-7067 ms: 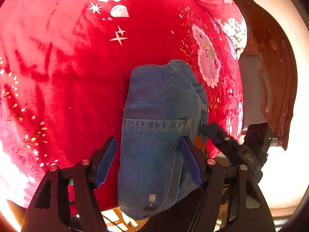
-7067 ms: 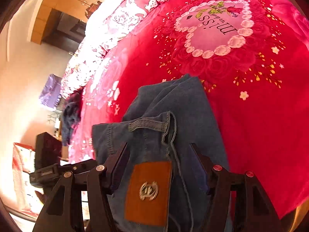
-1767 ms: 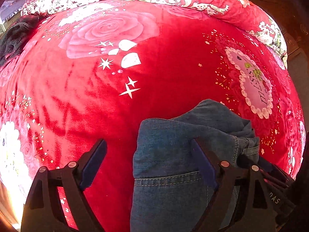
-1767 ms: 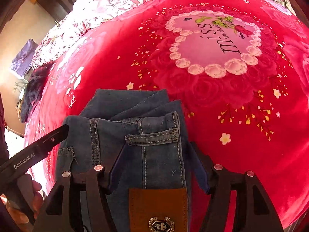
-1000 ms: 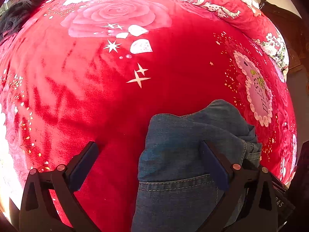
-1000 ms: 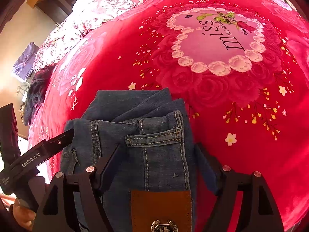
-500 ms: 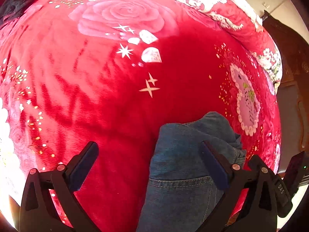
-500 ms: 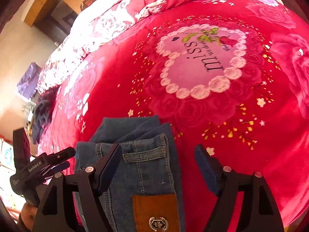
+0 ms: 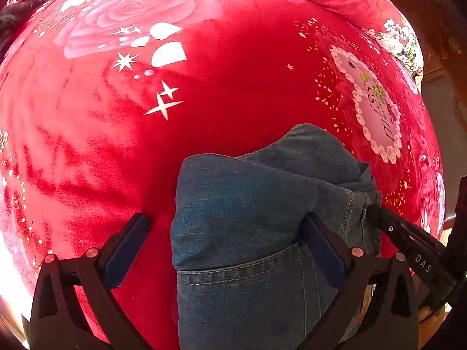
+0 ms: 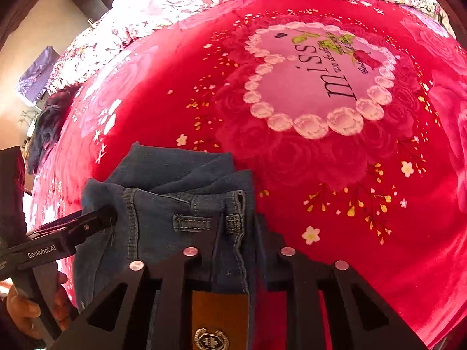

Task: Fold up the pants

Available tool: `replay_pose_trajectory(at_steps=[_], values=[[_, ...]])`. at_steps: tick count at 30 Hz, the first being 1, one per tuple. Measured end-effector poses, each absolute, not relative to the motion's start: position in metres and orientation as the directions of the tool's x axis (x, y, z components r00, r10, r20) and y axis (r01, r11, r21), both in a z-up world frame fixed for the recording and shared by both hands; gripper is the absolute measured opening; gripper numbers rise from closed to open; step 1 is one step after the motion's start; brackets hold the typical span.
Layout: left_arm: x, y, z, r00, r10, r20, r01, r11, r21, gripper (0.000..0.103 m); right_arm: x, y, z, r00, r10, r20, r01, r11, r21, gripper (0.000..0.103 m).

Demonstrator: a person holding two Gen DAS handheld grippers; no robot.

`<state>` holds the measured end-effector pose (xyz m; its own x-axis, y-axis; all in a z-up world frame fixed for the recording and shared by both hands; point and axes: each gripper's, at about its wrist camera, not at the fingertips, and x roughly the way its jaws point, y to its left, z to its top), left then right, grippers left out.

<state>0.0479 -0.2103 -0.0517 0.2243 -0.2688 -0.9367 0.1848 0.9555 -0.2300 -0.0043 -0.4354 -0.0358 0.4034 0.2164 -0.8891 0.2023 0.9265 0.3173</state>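
In the left wrist view, my left gripper point(image 9: 224, 230) stands wide open above the folded pants point(image 9: 251, 204) on the red bed point(image 9: 233, 93), holding nothing. In the right wrist view, my right gripper point(image 10: 238, 233) pinches the waistband beside the leather patch point(image 10: 219, 318). I judge the last fold is in hand; next I must grip the left edge too.

Folded blue denim pants point(image 9: 248, 204) on a bright red plush floral blanket point(image 9: 233, 73).
Tan leather waistband patch point(image 10: 220, 318); pink heart ringed with white roses point(image 10: 315, 78); white stars point(image 9: 163, 102).

Sunlit red floral blanket point(image 10: 335, 175) covers the bed; beige wall point(image 10: 38, 26) behind.
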Motion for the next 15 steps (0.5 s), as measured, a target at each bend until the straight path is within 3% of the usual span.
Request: replay_pose_trajectory(at_steps=[6,9,12,15], values=[[0.016,-0.164,-0.015,0.19,-0.351,-0.917,0.224,0.925,-0.308,0.103,-0.05,-0.443,0.001,0.444,0.349,-0.825,0.167,0.873,0.459,0.038],[-0.014,-0.152,-0.018,0.159,-0.37,-0.915,0.229,0.916,-0.33,0.103,-0.083,-0.428,0.0,0.421,0.359,-0.833,0.126,0.887,0.445,0.036],[-0.032,-0.17,-0.05,0.112,-0.305,-0.946,0.295,0.919,-0.262,0.103,-0.101,-0.409,-0.021,0.364,0.293,-0.884,0.097,0.932,0.349,0.034],[-0.039,-0.176,-0.058,0.167,-0.282,-0.945,0.319,0.922,-0.219,0.103,-0.108,-0.413,-0.027,0.376,0.305,-0.875,0.136,0.916,0.377,0.035]])
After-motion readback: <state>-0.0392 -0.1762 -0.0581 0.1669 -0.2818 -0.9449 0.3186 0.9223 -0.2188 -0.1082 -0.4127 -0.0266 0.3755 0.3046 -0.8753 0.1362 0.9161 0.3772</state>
